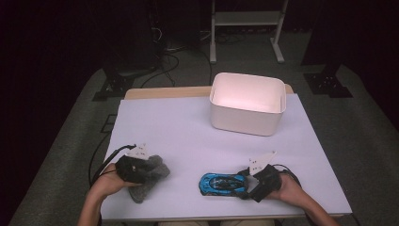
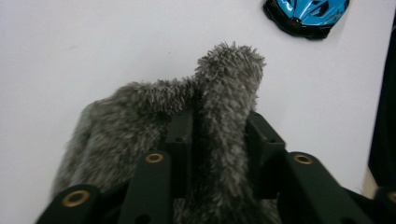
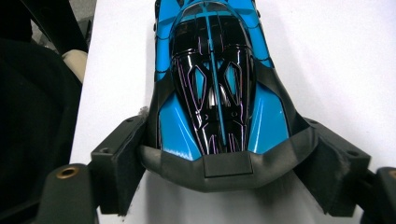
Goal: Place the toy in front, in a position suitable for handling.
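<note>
Pinching a fold of the grey furry cloth (image 2: 205,135) between its jaws, the left gripper (image 1: 136,168) holds it at the worktop's (image 1: 188,136) near left. The right gripper (image 3: 224,154) clamps the blue toy car's (image 3: 215,79) rear, seemingly for carrying to the white bin (image 1: 247,103).

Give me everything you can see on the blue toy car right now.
The blue toy car is a low, sleek sports model, glossy like plastic, bright blue with a black roof panel traced in thin purplish lines and a black rear end. It sits upright on the white table near the front edge, lengthwise across it. The right claw brackets its rear, a jaw against each side. Its nose points toward the grey fuzzy cloth. The wheels are not clearly visible.
</note>
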`<state>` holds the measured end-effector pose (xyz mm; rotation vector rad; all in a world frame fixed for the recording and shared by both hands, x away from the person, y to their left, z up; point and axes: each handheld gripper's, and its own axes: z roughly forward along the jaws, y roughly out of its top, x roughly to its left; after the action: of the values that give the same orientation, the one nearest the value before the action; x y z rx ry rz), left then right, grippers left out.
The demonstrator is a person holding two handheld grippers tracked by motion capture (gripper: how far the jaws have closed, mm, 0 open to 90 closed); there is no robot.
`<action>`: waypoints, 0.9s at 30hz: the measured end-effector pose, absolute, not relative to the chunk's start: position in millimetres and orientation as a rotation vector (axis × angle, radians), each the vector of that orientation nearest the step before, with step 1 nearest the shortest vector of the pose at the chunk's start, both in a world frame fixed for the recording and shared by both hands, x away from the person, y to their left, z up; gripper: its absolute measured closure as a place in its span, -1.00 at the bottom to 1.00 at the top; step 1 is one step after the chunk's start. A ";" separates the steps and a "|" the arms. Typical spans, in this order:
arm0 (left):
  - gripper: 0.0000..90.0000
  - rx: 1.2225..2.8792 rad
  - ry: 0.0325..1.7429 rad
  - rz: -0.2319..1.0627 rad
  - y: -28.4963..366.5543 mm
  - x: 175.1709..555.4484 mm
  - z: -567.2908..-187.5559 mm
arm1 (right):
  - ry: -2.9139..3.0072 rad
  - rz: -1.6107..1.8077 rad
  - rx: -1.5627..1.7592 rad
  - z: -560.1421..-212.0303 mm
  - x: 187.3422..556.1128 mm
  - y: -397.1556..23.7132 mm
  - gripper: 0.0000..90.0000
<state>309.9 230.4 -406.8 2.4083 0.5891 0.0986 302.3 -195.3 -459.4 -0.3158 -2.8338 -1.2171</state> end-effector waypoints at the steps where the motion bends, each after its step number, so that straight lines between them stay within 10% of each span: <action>1: 0.39 2.394 0.592 0.097 229.2 310.3 -408.3 | -2.836 -1.211 -0.314 -459.0 302.4 -194.9 -0.53; 27: -0.60 2.228 0.618 0.148 219.4 309.0 -400.1 | -2.852 -1.201 -0.431 -392.3 348.9 -209.4 -0.63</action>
<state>309.0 219.4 -400.1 2.2284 0.6179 0.1482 348.9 -209.4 -392.3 -0.4310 -2.8525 -1.2008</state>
